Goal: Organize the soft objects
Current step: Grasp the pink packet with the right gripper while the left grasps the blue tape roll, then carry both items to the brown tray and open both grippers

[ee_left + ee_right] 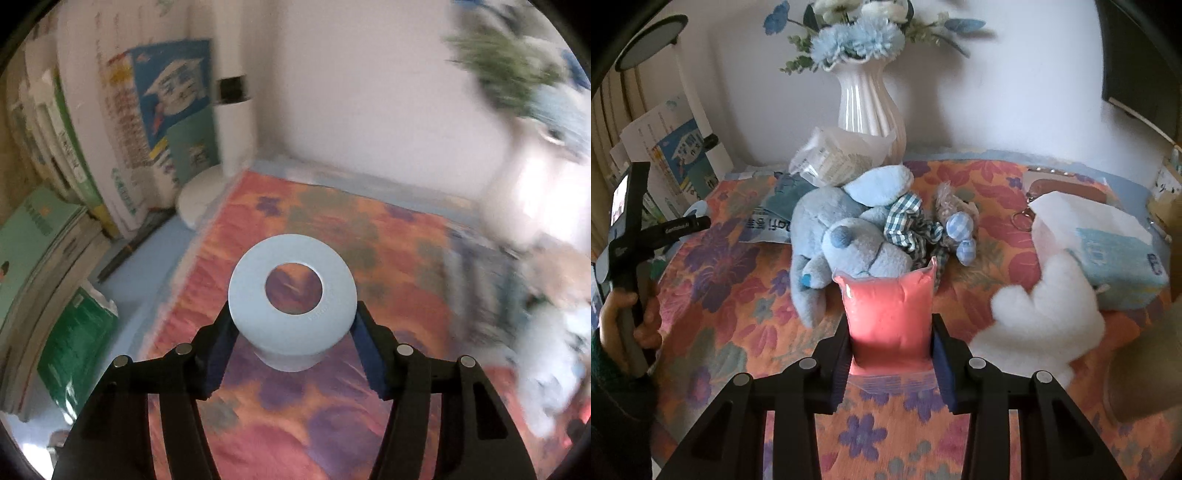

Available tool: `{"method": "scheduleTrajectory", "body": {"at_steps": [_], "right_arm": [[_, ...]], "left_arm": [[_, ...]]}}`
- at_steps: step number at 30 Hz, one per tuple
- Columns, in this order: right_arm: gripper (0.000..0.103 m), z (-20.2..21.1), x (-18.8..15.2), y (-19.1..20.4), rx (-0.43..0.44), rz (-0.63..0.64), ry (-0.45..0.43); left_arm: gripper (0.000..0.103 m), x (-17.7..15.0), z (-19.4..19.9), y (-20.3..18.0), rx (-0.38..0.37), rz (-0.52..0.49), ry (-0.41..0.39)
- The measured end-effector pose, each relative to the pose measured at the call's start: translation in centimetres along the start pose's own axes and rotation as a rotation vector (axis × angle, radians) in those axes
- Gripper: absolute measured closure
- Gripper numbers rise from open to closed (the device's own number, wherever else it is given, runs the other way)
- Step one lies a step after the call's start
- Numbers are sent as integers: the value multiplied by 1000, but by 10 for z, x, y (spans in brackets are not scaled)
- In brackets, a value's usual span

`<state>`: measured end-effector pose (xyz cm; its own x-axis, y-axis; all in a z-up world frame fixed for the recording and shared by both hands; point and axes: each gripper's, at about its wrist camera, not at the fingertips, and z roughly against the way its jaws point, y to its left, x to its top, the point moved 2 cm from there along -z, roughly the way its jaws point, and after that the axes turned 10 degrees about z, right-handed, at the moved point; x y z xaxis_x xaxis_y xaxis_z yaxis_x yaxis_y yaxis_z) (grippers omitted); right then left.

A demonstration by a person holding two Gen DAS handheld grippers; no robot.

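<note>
Holding pink-gel pouch (890, 314) in rt fingers (938, 354); vase (870, 103) w/ flowers (860, 33).

Bare floral cloth (713, 332) lies open on the near left of the surface. Ahead, the blue plush (846, 236) blocks the middle, with the vase (868, 107) behind it. A white plush (1049, 314) and tissue pack (1115, 254) crowd the right; books (122, 147) wall the left edge.

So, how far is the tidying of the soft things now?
Nothing looks sorted yet. In hand: the left hand-held gripper closes around a blue ring; the right hand-held gripper pinches a pink pouch. Left: the blue plush and white heart pillow lie loose.
</note>
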<state>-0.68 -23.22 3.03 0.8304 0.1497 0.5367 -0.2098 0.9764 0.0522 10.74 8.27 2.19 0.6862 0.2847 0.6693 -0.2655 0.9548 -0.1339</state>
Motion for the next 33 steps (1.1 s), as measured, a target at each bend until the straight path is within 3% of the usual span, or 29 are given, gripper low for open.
{"method": "scheduleTrajectory", "body": {"at_steps": [5, 11, 19, 27, 33], "right_arm": [[65, 14, -14, 3, 3, -15, 34], [65, 46, -39, -13, -28, -44, 77], [65, 101, -92, -95, -94, -222, 180], [65, 166, -126, -186, -179, -415, 145], [65, 210, -121, -245, -259, -486, 32]], "left_arm": [[45, -43, 43, -40, -131, -106, 23], [45, -101, 97, -98, -365, -203, 97], [45, -178, 156, -196, -683, -397, 240], [45, -234, 207, -299, -863, -589, 324], [45, -253, 254, -364, -943, -655, 288]]}}
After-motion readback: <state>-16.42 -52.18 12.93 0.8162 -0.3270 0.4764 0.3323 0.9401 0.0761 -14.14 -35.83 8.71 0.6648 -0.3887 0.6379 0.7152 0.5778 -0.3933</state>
